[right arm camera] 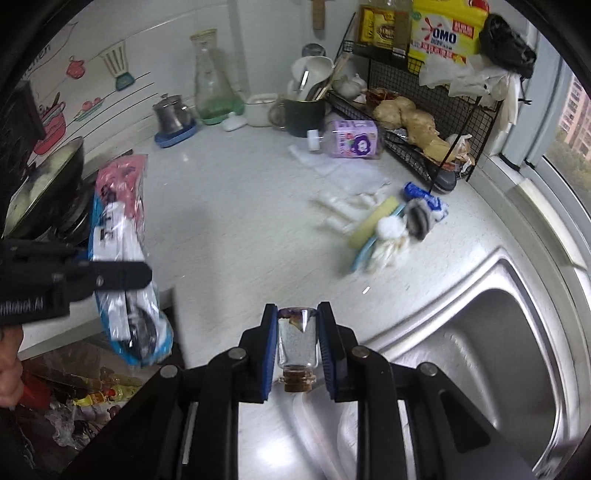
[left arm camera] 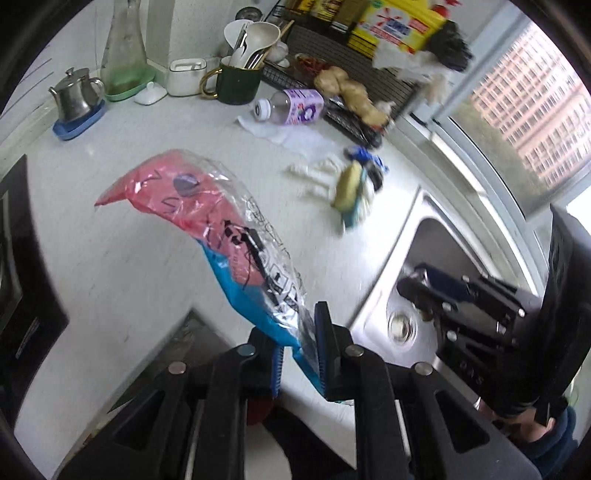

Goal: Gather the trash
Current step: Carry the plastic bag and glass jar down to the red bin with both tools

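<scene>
Trash is in both claws. The left gripper (left arm camera: pixel 299 354) is closed on the lower end of a pink-and-blue plastic wrapper (left arm camera: pixel 207 225), its blue pads pinching the crinkled film, and the wrapper stands up from the jaws, held clear above the white countertop (left arm camera: pixel 147 266). In the right wrist view the same wrapper (right arm camera: pixel 125 258) hangs at the left, near a dark pan (right arm camera: pixel 44 192).

The right gripper (right arm camera: pixel 298 325) is closed on a small clear glass vial (right arm camera: pixel 297 339); both pads press its sides, with the cork stopper (right arm camera: pixel 295 382) toward the camera. It is held over the edge where the countertop meets the steel sink (right arm camera: pixel 498 350).

More litter lies on the countertop: a purple-labelled plastic bottle (right arm camera: pixel 351 144) on its side, resting on a white tissue (right arm camera: pixel 332 166), and further toward the sink a blurred heap of white scraps, a yellow sponge (right arm camera: pixel 369 225) and a blue wrapper (right arm camera: pixel 424 195).

Behind these stands a black wire rack (right arm camera: pixel 443 110) holding ginger roots (right arm camera: pixel 410 118), with a yellow detergent bag (right arm camera: pixel 443 33) on top. Along the wall sit a dark green mug (right arm camera: pixel 304 114) full of utensils, a glass carafe (right arm camera: pixel 210 74) and a small steel teapot (right arm camera: pixel 171 114) on a blue saucer.
</scene>
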